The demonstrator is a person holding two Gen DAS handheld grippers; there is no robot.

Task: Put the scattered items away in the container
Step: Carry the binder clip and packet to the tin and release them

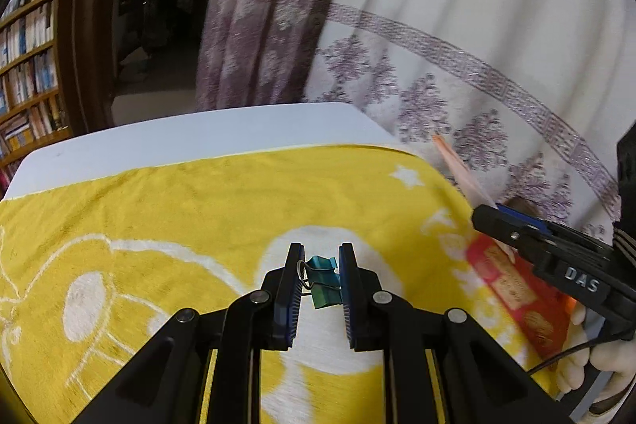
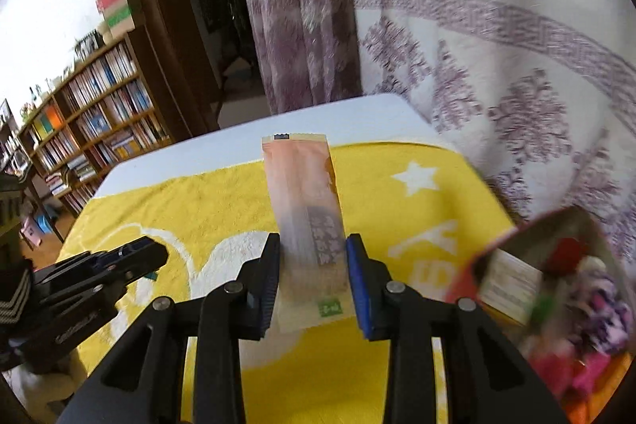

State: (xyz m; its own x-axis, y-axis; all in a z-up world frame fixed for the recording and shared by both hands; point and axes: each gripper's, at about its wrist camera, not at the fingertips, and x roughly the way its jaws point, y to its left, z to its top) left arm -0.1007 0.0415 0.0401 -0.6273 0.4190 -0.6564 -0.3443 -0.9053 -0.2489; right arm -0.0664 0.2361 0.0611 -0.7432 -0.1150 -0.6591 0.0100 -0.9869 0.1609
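My left gripper [image 1: 320, 273] is shut on a teal binder clip [image 1: 324, 283] and holds it above the yellow towel [image 1: 198, 209]. My right gripper [image 2: 312, 265] is shut on a long pink sachet [image 2: 308, 209] that stands up between its fingers. The red container [image 2: 556, 221] sits at the right edge of the table and holds several small packets. In the left wrist view the right gripper [image 1: 501, 221] shows at the right with the sachet [image 1: 461, 169] above the red container [image 1: 516, 289]. The left gripper [image 2: 135, 257] shows at the left of the right wrist view.
The towel covers a white table [image 1: 198, 134]. A white and purple curtain [image 1: 437, 46] hangs close behind the table. A bookshelf [image 2: 91, 122] and a dark doorway stand at the left.
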